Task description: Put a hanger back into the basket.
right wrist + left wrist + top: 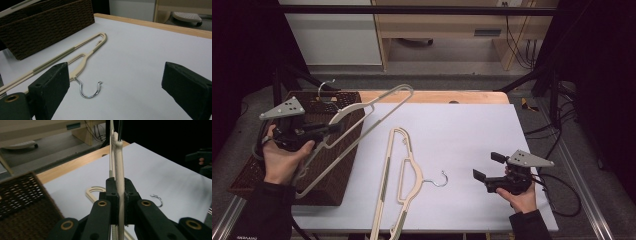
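Hangers, two cream plastic ones, are the work in hand. At far left a dark woven basket [337, 170] sits on the table's left edge. Above it the left gripper [334, 127] has its jaws pressed together on the shoulder of the first hanger [377, 107], held in the air and slanting up and to the right over the basket, hook [326, 86] toward the far side. In the left gripper view the cream bar [119, 157] runs straight out between the closed pads. At the middle, the second hanger [394, 185] lies flat on the white table [472, 125], long axis running near to far, its metal hook [438, 180] pointing right. That hook faces the right gripper [487, 166], whose jaws are spread wide and empty. The right hand is likely nearer for picking it up.
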The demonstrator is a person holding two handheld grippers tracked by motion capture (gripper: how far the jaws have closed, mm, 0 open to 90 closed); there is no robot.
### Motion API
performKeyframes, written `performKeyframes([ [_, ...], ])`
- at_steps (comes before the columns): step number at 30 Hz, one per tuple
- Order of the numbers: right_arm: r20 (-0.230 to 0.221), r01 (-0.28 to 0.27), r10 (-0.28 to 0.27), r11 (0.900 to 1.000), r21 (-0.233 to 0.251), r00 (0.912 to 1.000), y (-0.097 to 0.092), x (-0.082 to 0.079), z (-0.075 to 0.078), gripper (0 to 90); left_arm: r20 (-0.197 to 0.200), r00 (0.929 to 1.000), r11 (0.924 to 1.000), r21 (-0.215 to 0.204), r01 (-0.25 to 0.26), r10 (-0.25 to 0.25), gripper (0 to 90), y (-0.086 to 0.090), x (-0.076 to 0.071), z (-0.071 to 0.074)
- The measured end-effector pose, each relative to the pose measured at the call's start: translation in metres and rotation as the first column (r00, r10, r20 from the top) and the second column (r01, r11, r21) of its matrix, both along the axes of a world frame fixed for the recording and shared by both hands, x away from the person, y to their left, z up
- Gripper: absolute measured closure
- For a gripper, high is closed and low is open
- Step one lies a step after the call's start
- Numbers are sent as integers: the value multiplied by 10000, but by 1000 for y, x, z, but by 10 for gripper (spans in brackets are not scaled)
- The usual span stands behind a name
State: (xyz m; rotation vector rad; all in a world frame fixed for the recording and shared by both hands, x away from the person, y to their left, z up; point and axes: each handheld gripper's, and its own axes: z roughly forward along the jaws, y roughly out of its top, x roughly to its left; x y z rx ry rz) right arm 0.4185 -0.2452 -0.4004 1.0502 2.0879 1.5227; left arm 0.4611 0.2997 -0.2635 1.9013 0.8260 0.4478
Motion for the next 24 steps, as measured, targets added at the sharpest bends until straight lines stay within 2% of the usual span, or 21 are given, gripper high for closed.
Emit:
performKeyframes([
  [5,6,138,-138,9999,-50,9999,-2,0,-1,71,171,9992,9993,101,-360,358,856,24,12,2],
  [9,-82,239,-240,9997,-78,9997,-3,1,-2,56,250,9958,9957,260,-891,884,856,44,21,1],
  [13,-173,345,-347,9994,-103,9992,-3,2,-5,51,65,9928,9920,398,-1196,1194,856,64,30,-4],
  [19,-191,277,-280,9994,-189,9994,-1,4,-6,53,-197,9906,9902,367,-1344,1352,856,92,40,-16],
  [24,-265,256,-263,9994,-251,9993,1,5,-7,53,-270,9882,9859,781,-1483,1508,857,109,44,-28],
])
